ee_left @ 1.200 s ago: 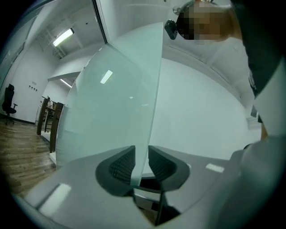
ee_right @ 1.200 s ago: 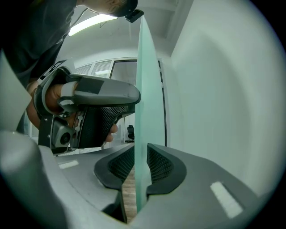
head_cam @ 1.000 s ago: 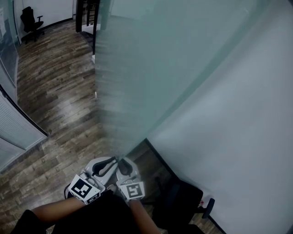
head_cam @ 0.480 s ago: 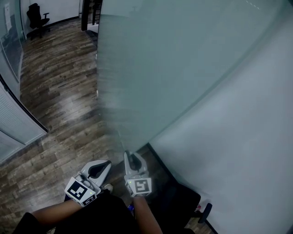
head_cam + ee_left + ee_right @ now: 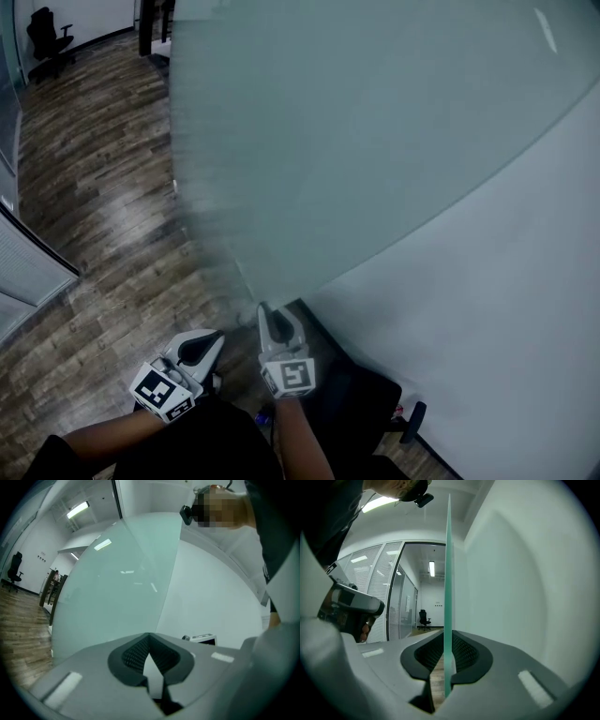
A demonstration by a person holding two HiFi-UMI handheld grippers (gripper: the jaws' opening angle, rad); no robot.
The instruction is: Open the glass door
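Glass door (image 5: 356,141) is standing upright straight ahead, w/ its near edge running vertical & sitting edge-on btw the jaws of the right gripper (image 5: 273,314). Those jaws are closing on it but not clamping yet, a sliver of gap showing left of the glass. Left gripper (image 5: 208,339) is hanging near-left, clenched on nothing, off the glass. Door is stretching far, wall (image 5: 506,309) on its right.

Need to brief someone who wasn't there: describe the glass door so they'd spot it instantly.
Start from the plain white wall on the right, above the wood floor. Beside it stands the glass door, a tall pane whose free edge sits inside the right claw, its jaws closing. Unlike the slatted partitions at far left, it is one frosted, pale green sheet.
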